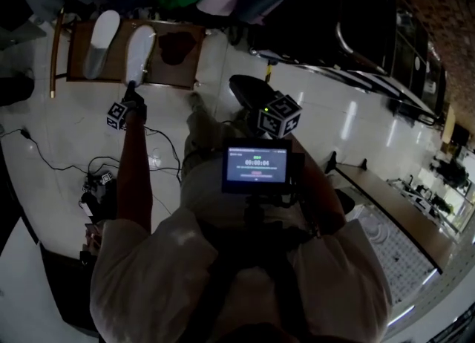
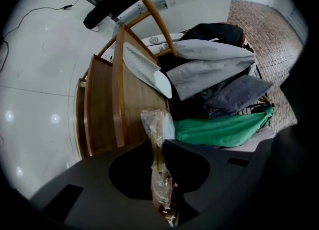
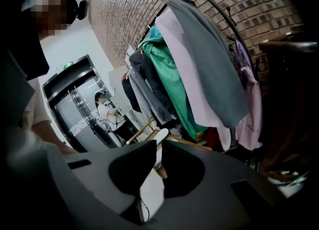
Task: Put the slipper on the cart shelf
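the left arm (image 1: 135, 178) reached far out to the cart shelf (image 1: 169, 74); the right gripper (image 3: 157, 162) was held near the body, its jaws a little apart with nothing in them; there were two slippers and two grippers; the left gripper (image 1: 131, 93) was pinched tight on the near end of the slipper (image 1: 139, 50), which lay on the shelf; the other slipper (image 1: 100, 33) lay just left of it

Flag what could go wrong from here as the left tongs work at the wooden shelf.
1. The left tongs seem to pinch only the near end of the flat white slipper, which lies at the brown wooden cart shelf's front edge; it could slide off once released.
2. The second white slipper lies close beside it; a push could knock it.
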Available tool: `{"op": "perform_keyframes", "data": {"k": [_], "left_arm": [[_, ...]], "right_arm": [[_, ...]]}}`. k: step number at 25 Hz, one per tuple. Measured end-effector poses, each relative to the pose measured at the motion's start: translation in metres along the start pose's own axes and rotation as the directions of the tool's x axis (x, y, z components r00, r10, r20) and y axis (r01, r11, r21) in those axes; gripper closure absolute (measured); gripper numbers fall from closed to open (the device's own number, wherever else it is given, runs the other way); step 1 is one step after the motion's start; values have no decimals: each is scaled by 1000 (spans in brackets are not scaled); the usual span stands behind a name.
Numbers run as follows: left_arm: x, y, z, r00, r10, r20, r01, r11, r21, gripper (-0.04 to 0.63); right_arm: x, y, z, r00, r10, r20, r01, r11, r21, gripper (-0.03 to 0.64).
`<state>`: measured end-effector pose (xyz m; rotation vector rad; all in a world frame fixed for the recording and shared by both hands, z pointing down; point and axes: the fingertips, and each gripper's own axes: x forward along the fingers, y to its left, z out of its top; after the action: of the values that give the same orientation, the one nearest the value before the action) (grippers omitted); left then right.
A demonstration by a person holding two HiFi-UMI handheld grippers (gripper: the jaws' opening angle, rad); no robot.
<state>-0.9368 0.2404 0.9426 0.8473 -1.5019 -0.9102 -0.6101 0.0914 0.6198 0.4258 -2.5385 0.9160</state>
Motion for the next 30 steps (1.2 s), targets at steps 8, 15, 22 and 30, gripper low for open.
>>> {"op": "perform_keyframes", "data": {"k": [8, 15, 22, 30], "left_arm": [[-32, -54, 8, 990, -109, 94, 111, 994, -16, 538], [-61, -120, -12, 985, -163, 59, 161, 986, 38, 538], [-86, -187, -54, 959, -282, -38, 284, 956, 71, 540], [-120, -253, -101, 894, -425, -139, 435, 899, 45, 540]], "right_arm": [[-9, 14, 13, 997, 4, 76, -7, 999, 40, 572], [-11, 4, 32, 988, 20, 150, -29, 998, 58, 572], [-20, -9, 43, 977, 11, 213, -34, 994, 103, 572], [-51, -26, 39, 961, -52, 272, -3, 981, 196, 572]]}}
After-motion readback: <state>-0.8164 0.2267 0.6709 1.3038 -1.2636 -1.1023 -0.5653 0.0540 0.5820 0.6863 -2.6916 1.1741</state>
